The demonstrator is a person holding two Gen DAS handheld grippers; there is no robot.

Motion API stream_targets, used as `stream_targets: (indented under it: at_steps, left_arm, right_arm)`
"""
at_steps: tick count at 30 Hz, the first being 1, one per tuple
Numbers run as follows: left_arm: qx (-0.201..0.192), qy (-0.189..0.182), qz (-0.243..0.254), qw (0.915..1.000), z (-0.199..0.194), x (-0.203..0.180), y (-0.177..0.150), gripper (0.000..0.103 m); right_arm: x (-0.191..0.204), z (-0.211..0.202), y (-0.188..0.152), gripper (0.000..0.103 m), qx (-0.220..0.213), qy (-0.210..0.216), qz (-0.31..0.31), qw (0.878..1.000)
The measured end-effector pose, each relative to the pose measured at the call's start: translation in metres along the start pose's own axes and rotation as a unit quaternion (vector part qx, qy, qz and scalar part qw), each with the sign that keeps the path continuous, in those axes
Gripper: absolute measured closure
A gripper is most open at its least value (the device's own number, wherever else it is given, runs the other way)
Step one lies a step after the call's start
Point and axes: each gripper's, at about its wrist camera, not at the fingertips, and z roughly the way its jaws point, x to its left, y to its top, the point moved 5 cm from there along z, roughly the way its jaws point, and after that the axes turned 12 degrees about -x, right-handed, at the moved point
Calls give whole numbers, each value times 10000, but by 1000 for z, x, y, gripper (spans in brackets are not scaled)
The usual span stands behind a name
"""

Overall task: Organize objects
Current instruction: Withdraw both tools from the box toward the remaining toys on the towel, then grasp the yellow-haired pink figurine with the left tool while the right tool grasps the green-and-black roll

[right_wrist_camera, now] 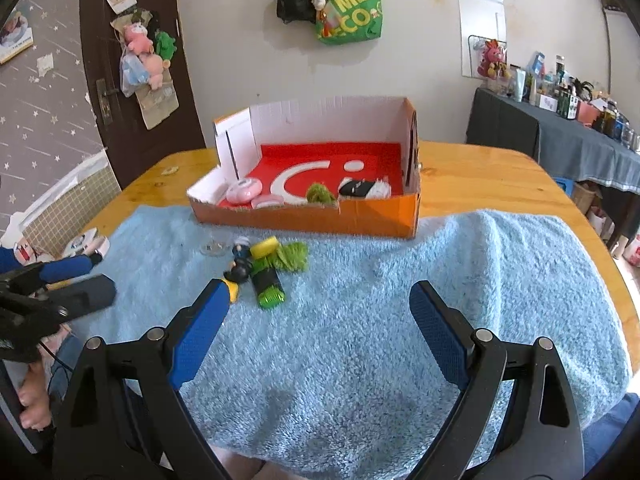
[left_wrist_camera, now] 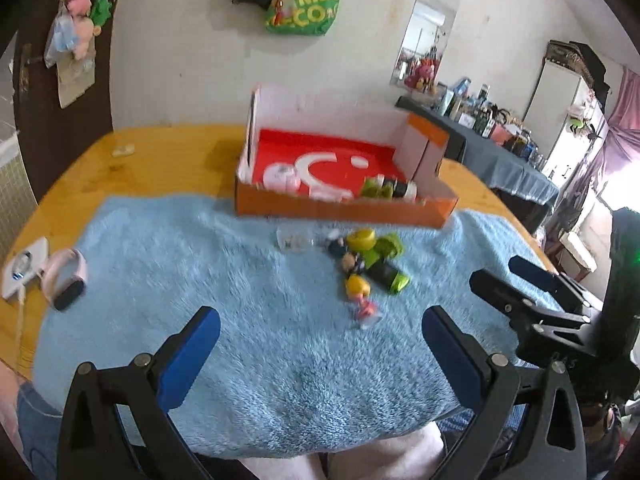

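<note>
Lived-in home room: plush toys [right_wrist_camera: 140, 50] on door, tote bag [right_wrist_camera: 350, 8], cluttered sideboard [right_wrist_camera: 568, 136].

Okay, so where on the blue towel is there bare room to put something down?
Free: the blue towel right of the toy pile, up to the orange box, and the near stretch in front of the right gripper. Crowded: the pile below the box's front wall, and the towel's left edge by the pink watch.

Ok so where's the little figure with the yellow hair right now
The yellow-haired figure lies on the blue towel, nearest the camera in the toy cluster in front of the orange box, beside the green-and-black brush.
</note>
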Motion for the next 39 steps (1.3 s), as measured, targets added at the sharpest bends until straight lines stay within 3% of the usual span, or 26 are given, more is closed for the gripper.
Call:
stream_targets:
  at_steps: [9, 13, 20, 26, 35, 39]
  left_arm:
    - [510, -22, 139, 9986, 41, -2, -25, 0]
    - [785, -172, 195, 9966, 58, -8, -32, 2]
    - [864, -244, 651, 9938, 76, -27, -26, 9]
    - [919, -202, 881, 9917, 90, -28, -19, 20]
    - [959, -140, 1278, 9870, 90, -4, -12, 22]
    - [994, -268, 1496, 9834, 90, 0, -12, 34]
  right_arm:
    - [0, 31, -19, 11, 433, 38, -151, 9989]
    - [1, 47, -22, 11, 892, 525, -391, 9939]
    - [0, 60, -23, 11, 1221, 689, -1314, 9814]
    - [-10, 70, -21, 11, 1428, 838, -1259, 9781]
    - [16, 79, -21, 11, 1488, 1307, -1158, 9733]
    - [28, 88, -24, 11, 1490, 1219, -1328, 9723]
